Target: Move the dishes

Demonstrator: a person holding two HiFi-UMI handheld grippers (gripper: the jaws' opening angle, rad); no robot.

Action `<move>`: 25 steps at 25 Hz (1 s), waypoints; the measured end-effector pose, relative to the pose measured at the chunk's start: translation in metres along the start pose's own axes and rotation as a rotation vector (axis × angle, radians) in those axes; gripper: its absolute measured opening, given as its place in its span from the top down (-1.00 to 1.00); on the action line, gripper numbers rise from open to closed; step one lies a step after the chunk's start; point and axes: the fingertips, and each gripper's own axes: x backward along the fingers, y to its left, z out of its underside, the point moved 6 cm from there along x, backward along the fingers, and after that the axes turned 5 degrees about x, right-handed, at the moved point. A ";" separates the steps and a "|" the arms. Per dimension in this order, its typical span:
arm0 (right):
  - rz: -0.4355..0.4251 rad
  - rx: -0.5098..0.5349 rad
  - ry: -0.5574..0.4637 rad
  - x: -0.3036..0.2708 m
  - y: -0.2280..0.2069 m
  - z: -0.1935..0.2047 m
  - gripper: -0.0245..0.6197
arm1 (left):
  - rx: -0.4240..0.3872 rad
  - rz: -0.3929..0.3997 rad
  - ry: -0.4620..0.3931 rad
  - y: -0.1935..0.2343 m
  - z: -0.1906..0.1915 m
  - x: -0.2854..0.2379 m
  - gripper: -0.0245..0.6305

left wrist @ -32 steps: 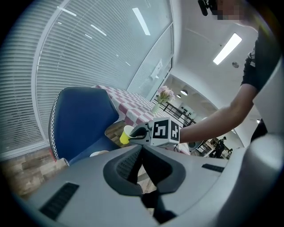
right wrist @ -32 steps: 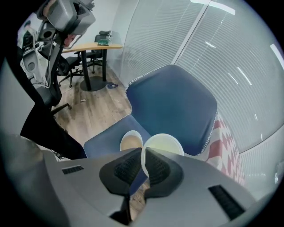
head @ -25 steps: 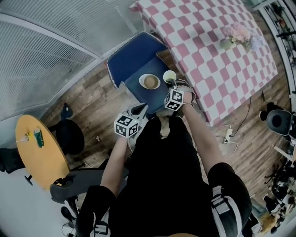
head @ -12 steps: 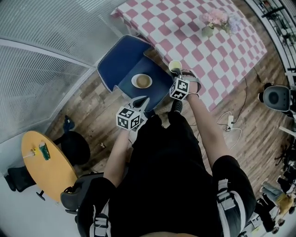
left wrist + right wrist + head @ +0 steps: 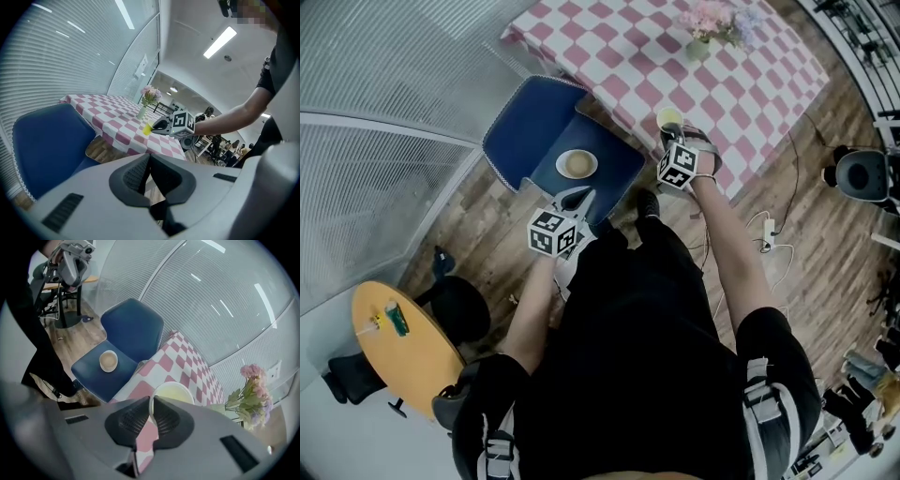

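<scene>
Cup [image 5: 174, 391] rim pinched in right gripper [image 5: 152, 405], body hidden behind it; left gripper [image 5: 149, 164] closed, empty

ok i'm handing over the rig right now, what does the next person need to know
Left gripper shut, empty, near the blue chair.
Right gripper shut on the pale yellow cup by its rim, at the pink-and-white checked table's near edge; touchdown unclear.
Small white bowl on the chair seat, not yet moved.
Left: set the cup down, then probably the bowl.
</scene>
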 end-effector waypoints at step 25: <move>-0.045 -0.023 0.022 -0.017 -0.072 0.142 0.80 | 0.050 -0.092 -0.043 -0.059 -0.040 -0.092 0.86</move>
